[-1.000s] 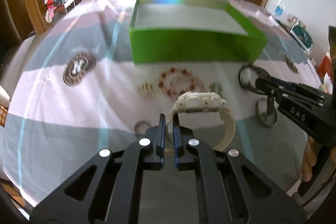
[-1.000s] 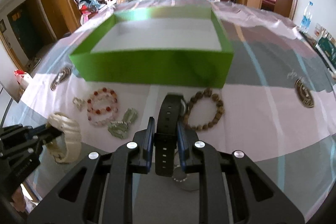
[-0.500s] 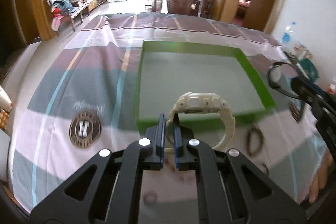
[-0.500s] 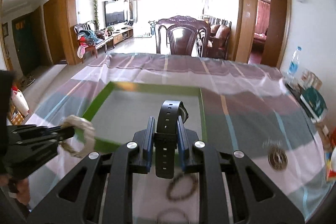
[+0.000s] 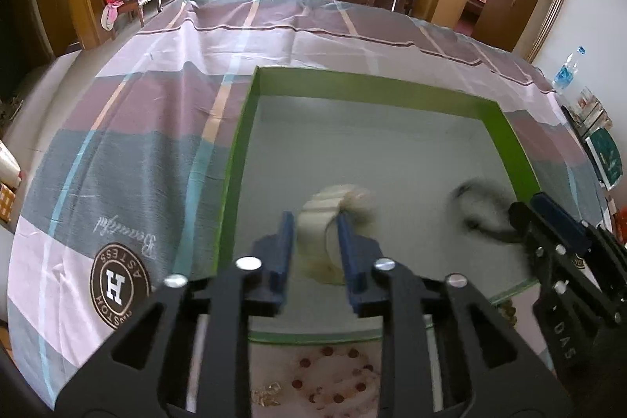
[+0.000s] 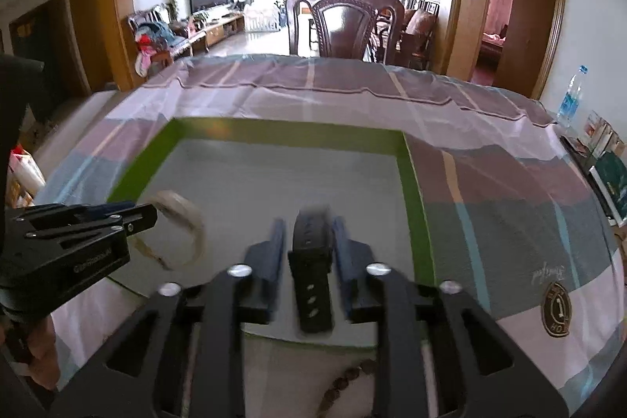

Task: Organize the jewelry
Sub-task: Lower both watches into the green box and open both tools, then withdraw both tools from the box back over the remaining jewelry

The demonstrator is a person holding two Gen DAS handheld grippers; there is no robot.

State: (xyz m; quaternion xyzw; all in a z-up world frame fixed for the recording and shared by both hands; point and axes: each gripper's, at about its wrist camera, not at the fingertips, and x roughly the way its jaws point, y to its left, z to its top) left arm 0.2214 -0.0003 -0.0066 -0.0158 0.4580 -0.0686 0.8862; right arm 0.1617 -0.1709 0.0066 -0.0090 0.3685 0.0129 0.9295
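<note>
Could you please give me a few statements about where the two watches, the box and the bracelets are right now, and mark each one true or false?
1. The cream watch lies between the fingers of the left gripper, over the green box. True; those jaws are opening.
2. The black watch sits on the tablecloth outside the box. False; it is between the opening jaws of the right gripper, above the box floor.
3. The box holds several beaded bracelets. False; the red-beaded bracelet lies on the tablecloth in front of the box.
4. A dark wooden chair stands at the far end of the table. True.
</note>
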